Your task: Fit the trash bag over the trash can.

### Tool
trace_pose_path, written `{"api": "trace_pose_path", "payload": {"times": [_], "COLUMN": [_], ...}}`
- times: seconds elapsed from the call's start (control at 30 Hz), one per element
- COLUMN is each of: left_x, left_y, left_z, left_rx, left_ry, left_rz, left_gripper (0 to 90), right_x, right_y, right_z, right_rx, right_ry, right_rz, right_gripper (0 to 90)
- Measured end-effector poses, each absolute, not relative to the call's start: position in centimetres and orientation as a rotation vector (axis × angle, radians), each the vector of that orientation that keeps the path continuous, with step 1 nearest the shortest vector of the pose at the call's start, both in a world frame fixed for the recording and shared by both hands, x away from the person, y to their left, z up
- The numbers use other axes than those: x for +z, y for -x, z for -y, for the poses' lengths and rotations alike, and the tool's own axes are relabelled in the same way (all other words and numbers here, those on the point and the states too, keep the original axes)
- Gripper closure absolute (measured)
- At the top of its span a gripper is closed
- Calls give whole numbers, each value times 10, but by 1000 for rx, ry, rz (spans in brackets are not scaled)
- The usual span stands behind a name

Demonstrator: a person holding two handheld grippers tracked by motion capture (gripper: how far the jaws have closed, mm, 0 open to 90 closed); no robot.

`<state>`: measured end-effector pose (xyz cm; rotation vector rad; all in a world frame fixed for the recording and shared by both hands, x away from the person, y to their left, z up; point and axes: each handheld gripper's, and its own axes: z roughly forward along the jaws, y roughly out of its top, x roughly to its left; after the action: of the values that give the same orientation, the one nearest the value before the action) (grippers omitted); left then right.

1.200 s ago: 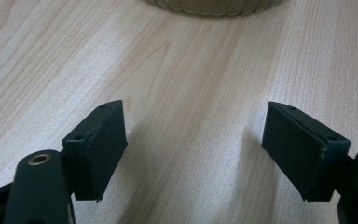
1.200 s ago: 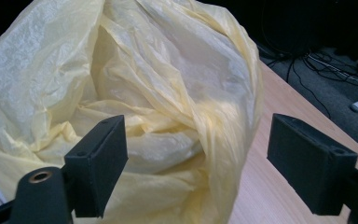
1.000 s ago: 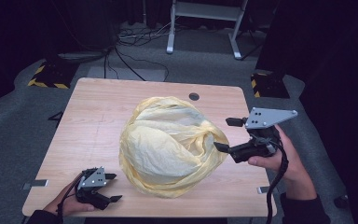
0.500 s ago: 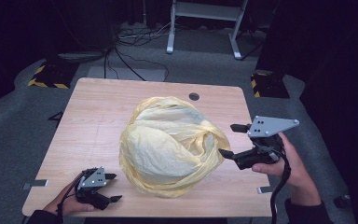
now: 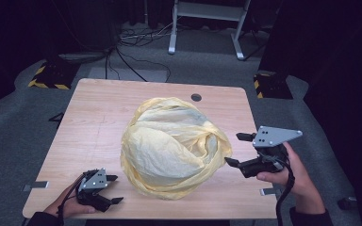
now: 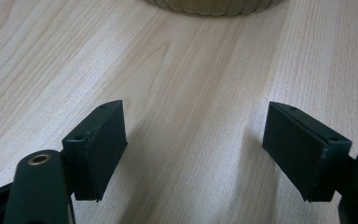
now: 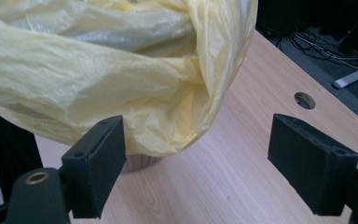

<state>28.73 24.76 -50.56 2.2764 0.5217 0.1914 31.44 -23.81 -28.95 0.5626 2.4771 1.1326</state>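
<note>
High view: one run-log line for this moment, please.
thin yellow plastic bag draped over basket, centre | right tongs open beside bag | left tongs open, near edge

No text, label or number can be read anywhere

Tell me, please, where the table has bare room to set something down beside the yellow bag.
Bare wood lies left of the yellow bag and behind it, around the round hole. The table is tighter at its front corners, where the left gripper and right gripper sit.

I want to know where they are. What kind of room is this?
Probably a lab or workshop: cables run over a grey carpet, a metal stand is behind, and a wooden table holds a yellow bag.
</note>
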Motion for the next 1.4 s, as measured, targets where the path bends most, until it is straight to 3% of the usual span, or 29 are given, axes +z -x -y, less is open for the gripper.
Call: {"api": "trace_pose_path", "payload": {"times": [1.4], "left_x": [-506], "left_y": [-287], "left_z": [-248], "left_rx": [185], "left_ry": [-2276], "left_rz": [-521], "left_gripper": [212], "right_x": [-417], "right_y": [-333], "right_z": [251], "right_rx": [809], "right_ry": [-684], "right_rz": [-2517], "right_gripper": [204]}}
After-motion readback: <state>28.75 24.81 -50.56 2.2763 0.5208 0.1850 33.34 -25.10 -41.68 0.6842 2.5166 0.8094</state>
